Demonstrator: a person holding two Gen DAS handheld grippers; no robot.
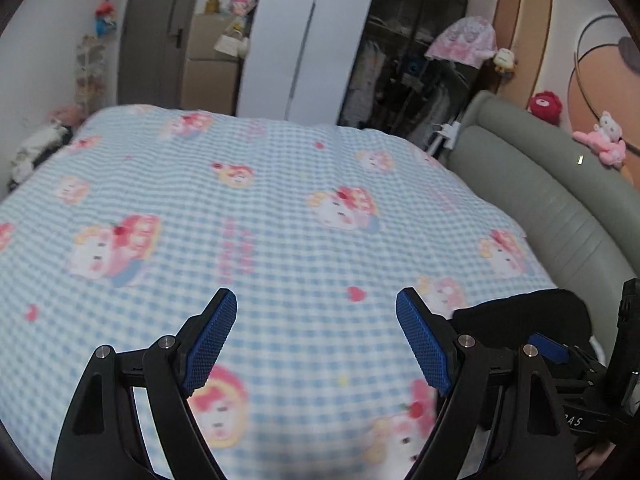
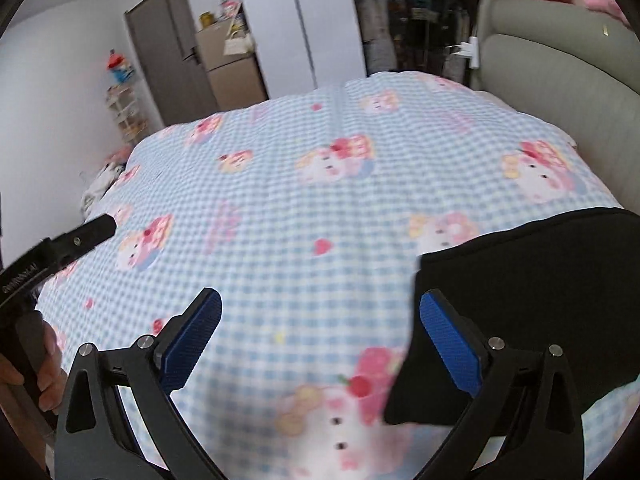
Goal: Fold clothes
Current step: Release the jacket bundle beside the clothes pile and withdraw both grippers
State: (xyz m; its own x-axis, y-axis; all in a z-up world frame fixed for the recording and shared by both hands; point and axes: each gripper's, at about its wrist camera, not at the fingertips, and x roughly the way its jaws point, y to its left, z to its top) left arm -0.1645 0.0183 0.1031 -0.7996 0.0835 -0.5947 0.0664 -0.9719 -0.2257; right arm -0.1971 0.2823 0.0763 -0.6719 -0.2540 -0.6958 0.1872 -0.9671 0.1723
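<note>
A black garment [image 2: 540, 300] lies folded flat on the right side of the bed, on a blue checked bedspread [image 2: 300, 200] with cartoon cat prints. My right gripper [image 2: 320, 308] hovers over the bedspread, open, with nothing between its blue pads; its right finger overlaps the garment's left edge in the view. My left gripper [image 1: 316, 312] is open too, above bare bedspread to the left of the garment [image 1: 520, 312]. One blue pad [image 1: 548, 347] of the right gripper shows at the lower right of the left wrist view. A black finger [image 2: 92, 232] of the left gripper and the hand [image 2: 44, 368] holding it show at the left.
A grey padded headboard [image 1: 540, 200] runs along the bed's right side, with plush toys [image 1: 604, 140] on top. Behind the bed stand a dark open wardrobe [image 1: 408, 72], a white pillar [image 1: 288, 40] and a grey door [image 1: 156, 32]. Clothes lie heaped by the far left corner [image 1: 36, 152].
</note>
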